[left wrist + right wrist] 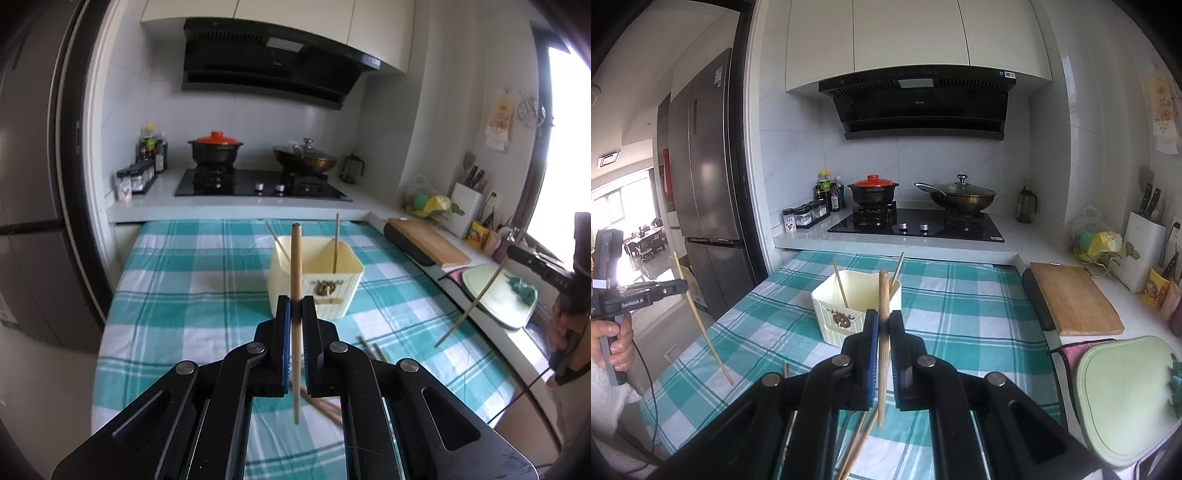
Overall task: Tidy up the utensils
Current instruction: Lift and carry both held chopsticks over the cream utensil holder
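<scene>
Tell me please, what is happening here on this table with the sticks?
A person is tidying chopsticks with a hand-held gripper in each hand. The left gripper is shut on one chopstick, held upright above the checked tablecloth. The right gripper is shut on another chopstick. Just beyond stands a cream holder with two chopsticks already inside. More loose chopsticks lie on the cloth.
</scene>
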Demonstrator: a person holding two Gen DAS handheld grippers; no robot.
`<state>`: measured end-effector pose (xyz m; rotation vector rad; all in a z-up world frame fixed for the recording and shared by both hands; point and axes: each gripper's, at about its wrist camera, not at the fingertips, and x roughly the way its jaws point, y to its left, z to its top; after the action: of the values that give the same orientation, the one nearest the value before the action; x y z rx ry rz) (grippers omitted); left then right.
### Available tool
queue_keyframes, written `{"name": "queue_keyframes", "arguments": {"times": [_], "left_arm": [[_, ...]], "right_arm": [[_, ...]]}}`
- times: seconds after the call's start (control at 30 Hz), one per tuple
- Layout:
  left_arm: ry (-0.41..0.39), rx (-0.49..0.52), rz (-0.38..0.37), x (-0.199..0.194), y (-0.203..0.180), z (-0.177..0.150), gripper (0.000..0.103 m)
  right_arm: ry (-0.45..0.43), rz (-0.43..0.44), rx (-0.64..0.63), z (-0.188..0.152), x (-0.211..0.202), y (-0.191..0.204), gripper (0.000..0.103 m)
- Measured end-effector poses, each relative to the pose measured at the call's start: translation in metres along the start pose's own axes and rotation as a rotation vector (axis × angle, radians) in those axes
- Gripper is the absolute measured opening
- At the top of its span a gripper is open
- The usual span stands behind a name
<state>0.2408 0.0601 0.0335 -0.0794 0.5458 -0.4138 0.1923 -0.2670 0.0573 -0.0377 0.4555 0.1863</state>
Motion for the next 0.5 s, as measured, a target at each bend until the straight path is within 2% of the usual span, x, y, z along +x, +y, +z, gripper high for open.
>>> {"name": "queue_keyframes", "arguments": {"times": [0.3, 0.5], "left_arm": [[-0.036, 0.030, -0.032, 0.021, -0.008, 0.054, 0.004], [-0.153, 0.034, -0.027, 0.042, -0.019, 0.110, 0.004]], "right_arm": [[0.038, 0.028, -0.015, 0.032, 0.040, -0.011, 0.006], [-0.036, 0.034, -0.024, 0.075, 0.070, -0.011, 0.006]]}}
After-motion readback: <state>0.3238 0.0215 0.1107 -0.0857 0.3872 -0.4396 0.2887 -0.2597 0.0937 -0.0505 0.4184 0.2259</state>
